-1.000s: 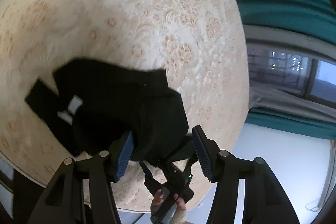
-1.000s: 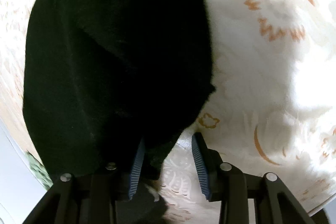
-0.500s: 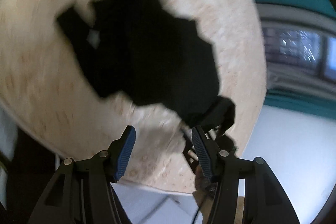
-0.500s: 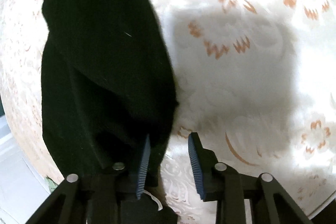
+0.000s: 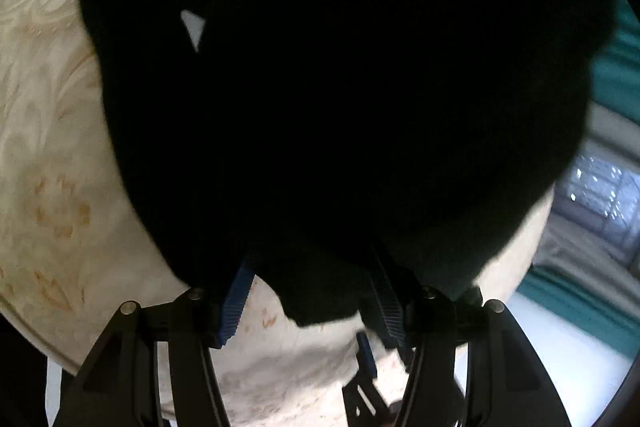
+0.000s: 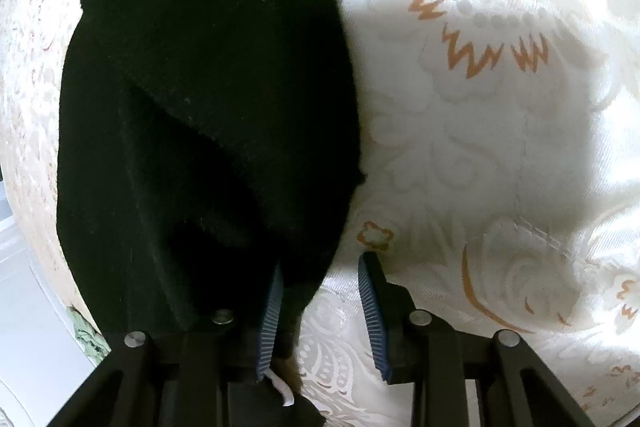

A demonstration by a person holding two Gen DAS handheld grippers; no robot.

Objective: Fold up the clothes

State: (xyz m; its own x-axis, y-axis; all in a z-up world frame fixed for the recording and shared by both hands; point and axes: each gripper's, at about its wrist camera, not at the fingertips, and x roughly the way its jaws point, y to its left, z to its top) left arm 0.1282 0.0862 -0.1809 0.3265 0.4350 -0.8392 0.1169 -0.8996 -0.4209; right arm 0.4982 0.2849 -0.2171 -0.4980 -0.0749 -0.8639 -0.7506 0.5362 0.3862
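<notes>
A black fuzzy garment [image 6: 208,107] lies bunched in thick folds on a cream floral bedspread [image 6: 500,147]. The left claw [image 5: 312,291] is spread wide, cloth drooping between its fingers. The right claw [image 6: 320,295] is also released, its left finger against the garment's edge.

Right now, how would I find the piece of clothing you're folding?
Look at the big cream bedspread with orange flower patterns. The black garment lies on it, in front of both sets of jaws. It is the only dark, plain, fuzzy thing on that pale patterned cloth.
</notes>
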